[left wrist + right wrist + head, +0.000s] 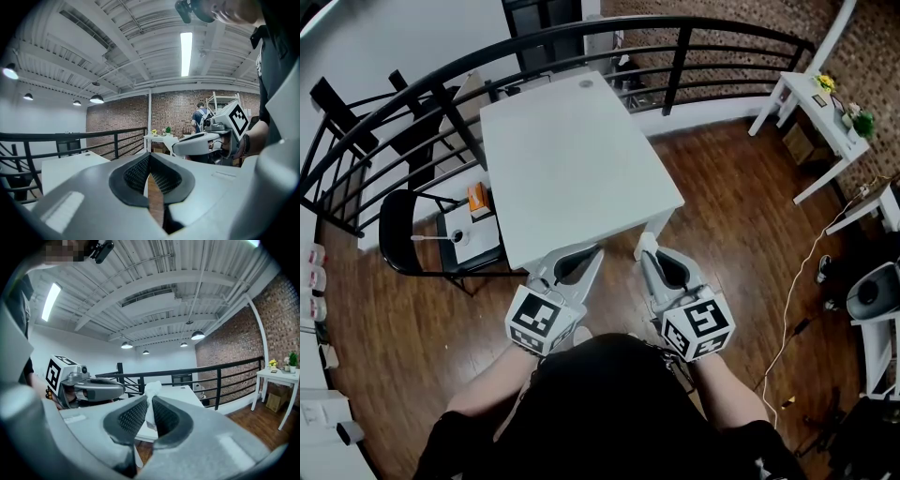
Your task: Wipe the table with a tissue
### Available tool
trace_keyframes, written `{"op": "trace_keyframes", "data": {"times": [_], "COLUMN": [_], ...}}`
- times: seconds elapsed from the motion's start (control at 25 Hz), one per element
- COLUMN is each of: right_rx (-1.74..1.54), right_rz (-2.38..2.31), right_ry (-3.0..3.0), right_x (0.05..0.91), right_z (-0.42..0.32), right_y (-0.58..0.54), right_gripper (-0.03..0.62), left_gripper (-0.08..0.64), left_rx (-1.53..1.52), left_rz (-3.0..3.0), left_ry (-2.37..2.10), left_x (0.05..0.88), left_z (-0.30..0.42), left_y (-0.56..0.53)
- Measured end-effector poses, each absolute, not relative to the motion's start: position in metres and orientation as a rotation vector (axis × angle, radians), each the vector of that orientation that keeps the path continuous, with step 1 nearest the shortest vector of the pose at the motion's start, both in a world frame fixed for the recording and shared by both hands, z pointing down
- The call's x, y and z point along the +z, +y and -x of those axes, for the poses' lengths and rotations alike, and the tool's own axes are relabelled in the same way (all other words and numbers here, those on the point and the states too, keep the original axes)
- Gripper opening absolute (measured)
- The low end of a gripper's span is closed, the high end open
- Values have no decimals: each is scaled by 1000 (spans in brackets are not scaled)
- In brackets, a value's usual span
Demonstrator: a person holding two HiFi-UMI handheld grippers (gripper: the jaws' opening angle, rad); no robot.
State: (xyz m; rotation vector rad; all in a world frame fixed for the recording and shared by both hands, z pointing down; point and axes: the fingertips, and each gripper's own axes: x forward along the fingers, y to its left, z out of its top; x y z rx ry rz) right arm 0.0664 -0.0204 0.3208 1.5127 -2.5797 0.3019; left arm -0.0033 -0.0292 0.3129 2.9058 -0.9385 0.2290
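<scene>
The white table (572, 159) stands in front of me, its top bare. Both grippers hover just off its near edge, held by the person's hands. My right gripper (645, 253) is shut on a crumpled white tissue (151, 397), which sticks up between its pads (133, 416) in the right gripper view. A bit of the tissue (648, 243) shows at the jaw tips, by the table's near right corner. My left gripper (596, 253) is shut with nothing between its jaws; in the left gripper view the tips (150, 158) meet, and the right gripper (199, 142) floats beside it.
A black railing (581, 37) curves round the table's far side. A black folding chair (417, 239) with an orange box and a white tray stands at the left. A white side table (825, 117) and a floor cable (797, 300) are at the right.
</scene>
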Motion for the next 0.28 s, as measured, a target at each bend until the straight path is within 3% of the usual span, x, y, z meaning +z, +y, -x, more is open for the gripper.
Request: {"op": "trace_keyframes", "data": {"times": [0.28], "right_rx": [300], "right_rz": [-1510], "right_ry": [-2582], "right_x": [320], "right_z": [-67], "right_y": [-21], "right_gripper": [20], "left_gripper": [15], "left_rx": [236], "left_rz": [-2897], "left_ry": [-945], "left_x": [315], "left_z": [3], "left_y": [-29]}}
